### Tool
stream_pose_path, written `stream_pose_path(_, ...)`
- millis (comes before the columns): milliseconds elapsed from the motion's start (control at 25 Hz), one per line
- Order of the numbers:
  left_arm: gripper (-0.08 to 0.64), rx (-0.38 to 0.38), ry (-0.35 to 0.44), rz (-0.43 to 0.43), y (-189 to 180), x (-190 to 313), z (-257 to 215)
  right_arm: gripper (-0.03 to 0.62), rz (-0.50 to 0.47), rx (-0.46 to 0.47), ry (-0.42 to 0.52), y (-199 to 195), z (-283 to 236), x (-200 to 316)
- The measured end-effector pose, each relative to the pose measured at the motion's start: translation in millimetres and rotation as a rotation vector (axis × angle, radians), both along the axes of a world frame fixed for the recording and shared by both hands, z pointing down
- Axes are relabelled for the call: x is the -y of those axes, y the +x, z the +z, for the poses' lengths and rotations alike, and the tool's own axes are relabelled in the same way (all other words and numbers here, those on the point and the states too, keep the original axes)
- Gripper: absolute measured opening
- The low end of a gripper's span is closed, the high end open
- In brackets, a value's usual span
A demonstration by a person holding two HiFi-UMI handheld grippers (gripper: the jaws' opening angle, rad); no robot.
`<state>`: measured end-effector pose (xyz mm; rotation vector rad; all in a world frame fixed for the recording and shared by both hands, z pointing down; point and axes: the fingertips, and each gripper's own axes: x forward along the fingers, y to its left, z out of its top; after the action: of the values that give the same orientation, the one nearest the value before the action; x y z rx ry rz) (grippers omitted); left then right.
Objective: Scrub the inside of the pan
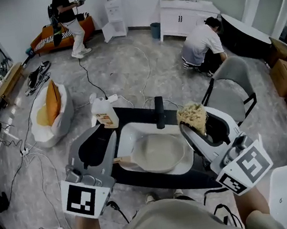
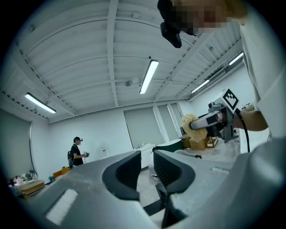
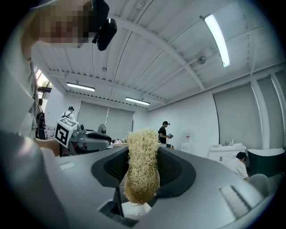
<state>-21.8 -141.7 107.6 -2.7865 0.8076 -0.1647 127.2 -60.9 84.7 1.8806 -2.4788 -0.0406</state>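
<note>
Below both grippers, the pan [image 1: 159,154] lies in the white sink [image 1: 127,134], its wooden handle [image 1: 122,160] pointing left. Right gripper [image 3: 143,174]: jaws pinching a fibrous scrubber [image 1: 192,115], held clear above the pan. Left gripper [image 2: 145,172]: jaws narrowly parted, empty. Scrubbing appears not under way; the next move probably calls for lowering the scrubber into the pan.

head view: on the person's head, facing steeply down, sink [image 1: 140,130] close below, room floor beyond | left gripper view: on left gripper [image 2: 145,161], level along its jaws, ceiling above | right gripper view: on right gripper [image 3: 142,172], likewise, scrubber [image 3: 142,150] very near the lens | shared: standing person [image 1: 68,21] by the far wall in all three; each gripper view catches the other gripper
</note>
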Motion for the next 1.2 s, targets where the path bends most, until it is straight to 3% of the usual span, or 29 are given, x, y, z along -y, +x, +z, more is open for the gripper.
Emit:
stream_pose_path(240, 0.072, 0.025, 0.044, -0.001, -0.2, -11.4, 1.8, 0.178, 0.053, 0.004, 0.04, 23.2, -15.7, -21.8)
stream_pose_path(560, 0.015, -0.022, 0.006, -0.022, -1.7, -23.0, 7.5, 0.178, 0.067, -0.012, 0.018, 32.7, -3.5, -39.3)
stream_pose_path(920, 0.003, 0.028, -0.048, 0.007, 15.6, -35.5, 43.4, 0.178, 0.07, 0.017, -0.07, 32.2, 48.2, -50.1)
stream_pose_path(1200, 0.002, 0.039, -0.089, -0.01, 22.5, -43.6, 57.0, 0.178, 0.07, 0.03, -0.082, 37.7, 56.3, -52.3)
